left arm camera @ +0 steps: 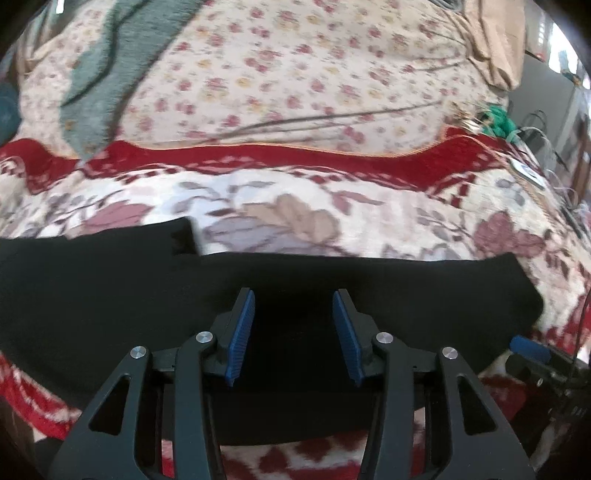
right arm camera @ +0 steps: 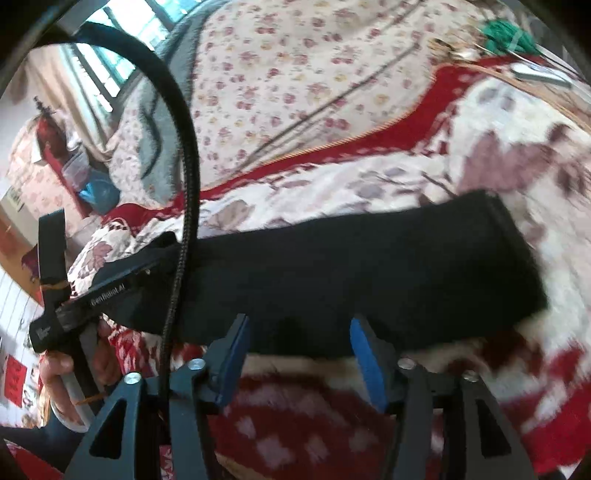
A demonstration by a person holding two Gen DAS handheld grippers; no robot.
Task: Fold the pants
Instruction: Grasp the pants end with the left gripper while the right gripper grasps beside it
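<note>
The pants are plain black, with no pattern to be seen. They lie on a blanket that is cream with big leaves in dusty mauve, tan and grey, edged by a deep red border flecked with pale checks. Behind it spreads a quilt in off-white, sprinkled with small pink and yellow flowers. A shaggy grey-green throw crosses that quilt. The left tool is black with ribbed blue pads, and silver rivets. The right tool has the same colours. A bright green tuft shows at the far corner.
</note>
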